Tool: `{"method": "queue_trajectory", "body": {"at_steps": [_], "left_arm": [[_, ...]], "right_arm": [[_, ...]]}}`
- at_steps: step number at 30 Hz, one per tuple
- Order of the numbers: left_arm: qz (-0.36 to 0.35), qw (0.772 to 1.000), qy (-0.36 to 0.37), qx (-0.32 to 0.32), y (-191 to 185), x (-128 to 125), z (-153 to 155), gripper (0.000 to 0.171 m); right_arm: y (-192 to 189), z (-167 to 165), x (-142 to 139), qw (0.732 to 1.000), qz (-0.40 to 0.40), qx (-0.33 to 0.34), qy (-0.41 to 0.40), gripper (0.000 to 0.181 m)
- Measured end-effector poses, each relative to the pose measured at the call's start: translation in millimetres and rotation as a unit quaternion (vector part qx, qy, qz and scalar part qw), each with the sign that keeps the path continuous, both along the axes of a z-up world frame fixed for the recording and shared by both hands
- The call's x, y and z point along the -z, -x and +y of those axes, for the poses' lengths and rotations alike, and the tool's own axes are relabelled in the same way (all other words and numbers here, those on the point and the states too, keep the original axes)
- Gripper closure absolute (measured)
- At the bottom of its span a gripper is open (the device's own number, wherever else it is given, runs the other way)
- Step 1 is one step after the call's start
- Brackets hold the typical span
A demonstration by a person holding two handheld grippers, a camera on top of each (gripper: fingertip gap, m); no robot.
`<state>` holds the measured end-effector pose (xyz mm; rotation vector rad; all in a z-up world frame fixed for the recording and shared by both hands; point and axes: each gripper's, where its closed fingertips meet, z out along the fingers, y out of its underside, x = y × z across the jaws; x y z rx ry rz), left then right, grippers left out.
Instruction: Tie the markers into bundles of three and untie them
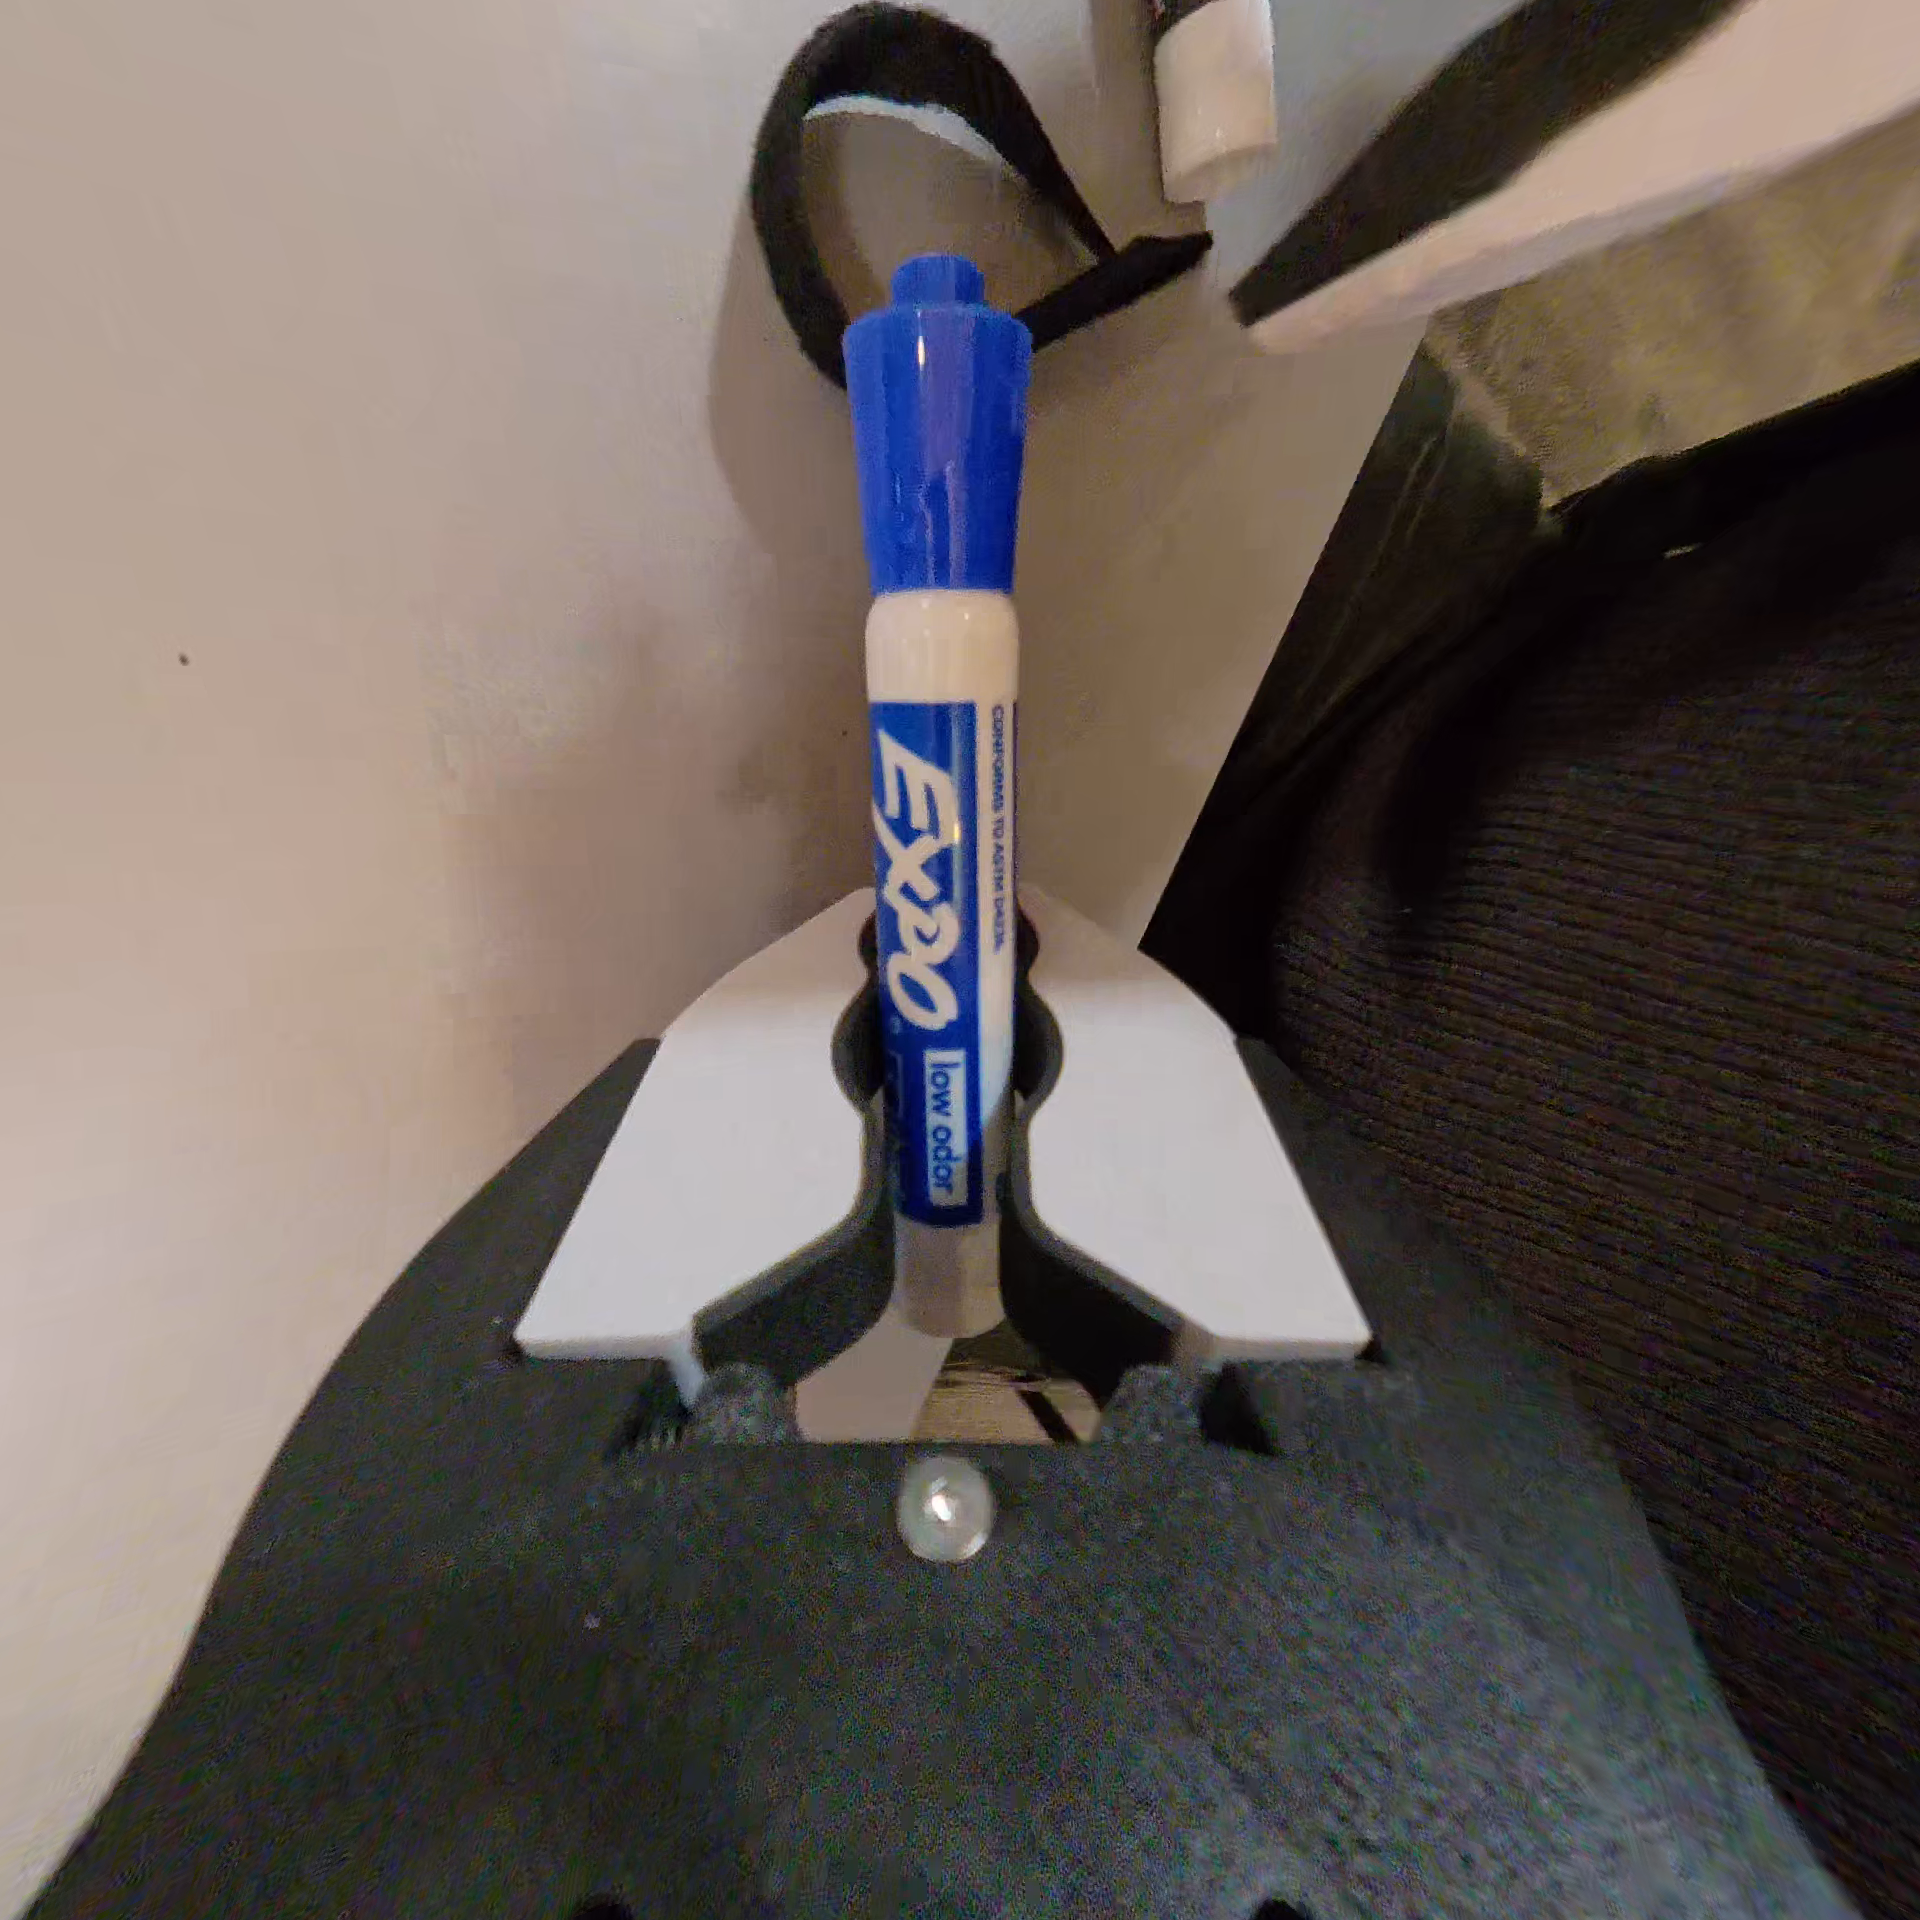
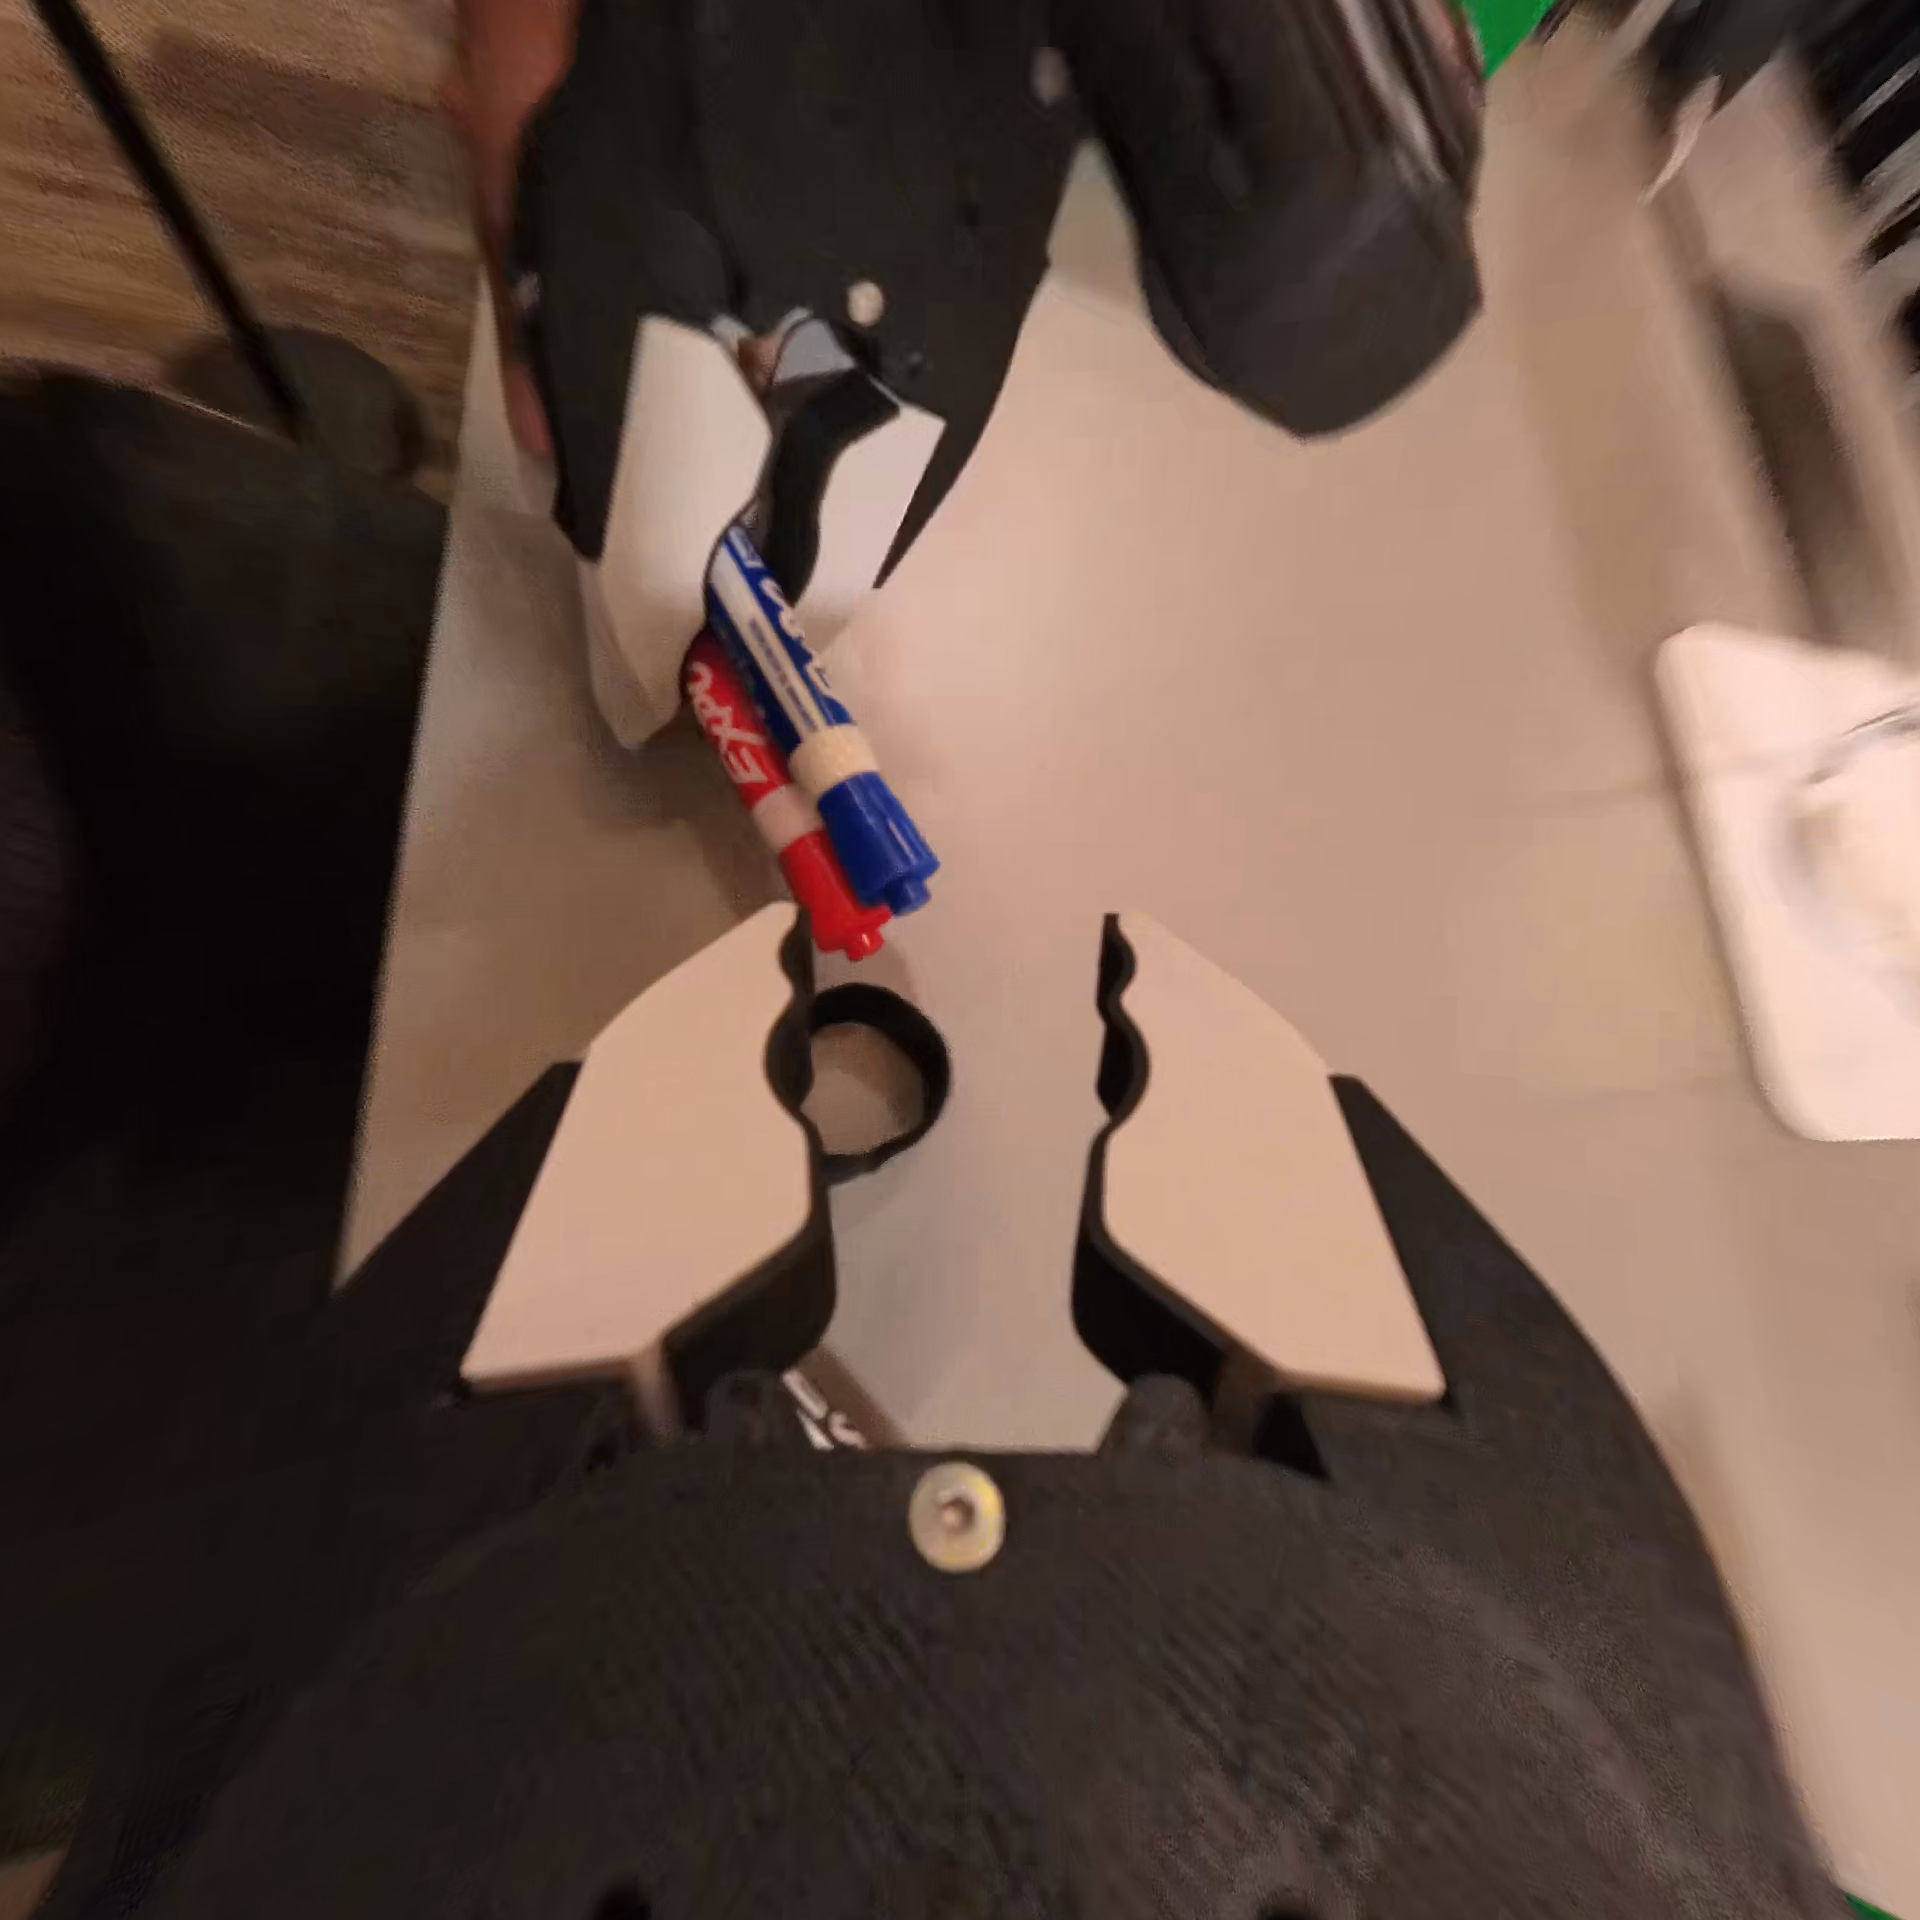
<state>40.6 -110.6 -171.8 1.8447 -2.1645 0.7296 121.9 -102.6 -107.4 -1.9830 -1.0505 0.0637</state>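
Observation:
My left gripper (image 1: 940, 914) is shut on a blue marker (image 1: 935, 644), cap pointing away from me. In the right wrist view the left gripper (image 2: 748, 665) holds this blue marker (image 2: 800, 707) above the pale table, with a red marker (image 2: 764, 779) lying close against it; I cannot tell whether the red one is gripped too. My right gripper (image 2: 951, 935) is open, just in front of the marker caps. A black strap loop (image 2: 862, 1081) lies on the table between its fingers, by the left one. The strap (image 1: 821, 177) lies beyond the blue cap. A dark marker (image 2: 831, 1423) shows under the right gripper.
One right gripper finger (image 1: 1558, 187) and a marker's white end (image 1: 1216, 94) show at the top of the left wrist view. Dark fabric (image 1: 1610, 1039) lies past the table edge. A white tray-like object (image 2: 1787, 883) sits at the right of the table.

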Motion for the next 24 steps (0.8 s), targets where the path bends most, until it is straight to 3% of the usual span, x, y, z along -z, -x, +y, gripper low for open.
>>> {"method": "queue_trajectory", "body": {"at_steps": [3, 6, 8, 15, 17, 19, 24], "left_arm": [[0.040, 0.997, 0.060, -0.012, 4.3, -3.4, -5.4, 0.151], [0.076, 0.989, 0.124, -0.024, 4.8, -9.5, -15.0, 0.151], [0.091, 0.984, 0.149, -0.030, 3.2, -11.3, -19.1, 0.151], [0.093, 0.960, 0.261, -0.036, -6.8, -35.3, -44.9, 0.152], [0.088, 0.957, 0.275, -0.027, -5.3, -40.5, -48.6, 0.152], [0.090, 0.957, 0.276, -0.021, -2.2, -41.3, -47.3, 0.152], [0.101, 0.949, 0.299, 0.002, 8.9, -41.6, -52.7, 0.155]], "right_arm": [[1.0, -5.9, 2.6, 0.989, -0.116, -0.018, -0.085, 0.122], [9.8, -10.4, 19.9, 0.962, -0.244, -0.062, -0.102, 0.120], [21.7, -9.4, 23.3, 0.949, -0.280, -0.092, -0.114, 0.120], [39.3, 4.0, 32.3, 0.943, -0.299, -0.134, -0.065, 0.121], [40.0, 4.9, 36.4, 0.939, -0.309, -0.143, -0.051, 0.123], [42.5, 3.1, 38.7, 0.936, -0.314, -0.153, -0.042, 0.137], [52.2, -1.0, 34.8, 0.947, -0.281, -0.156, -0.008, 0.144]]}}
